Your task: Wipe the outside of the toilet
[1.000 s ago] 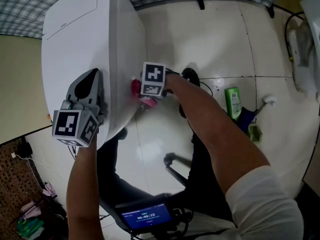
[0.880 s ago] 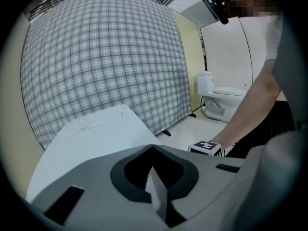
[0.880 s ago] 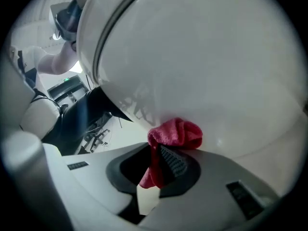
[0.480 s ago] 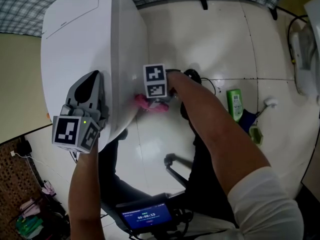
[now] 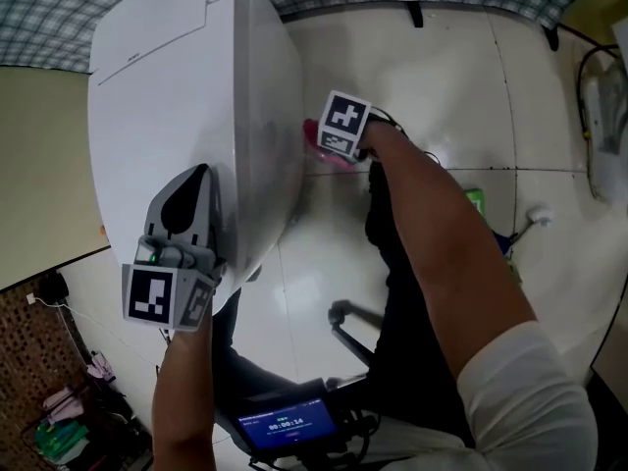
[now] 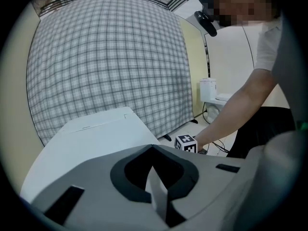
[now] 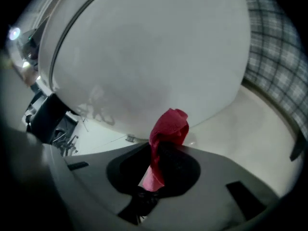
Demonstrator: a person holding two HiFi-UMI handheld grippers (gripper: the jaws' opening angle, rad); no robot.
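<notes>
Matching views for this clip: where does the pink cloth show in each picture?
Head view: pink cloth upper centre, against the toilet's side.
Left gripper view: not in it.
Right gripper view: centre, pinched by the right gripper.
Shared landmark: the white toilet, in all three.

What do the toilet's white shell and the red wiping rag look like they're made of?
The toilet is smooth, glossy white, with faint reflections on its curved side: glazed ceramic or hard plastic, the look can't settle which. The red rag looks like soft, matte fabric, probably cloth, since it folds and bunches limply.
</notes>
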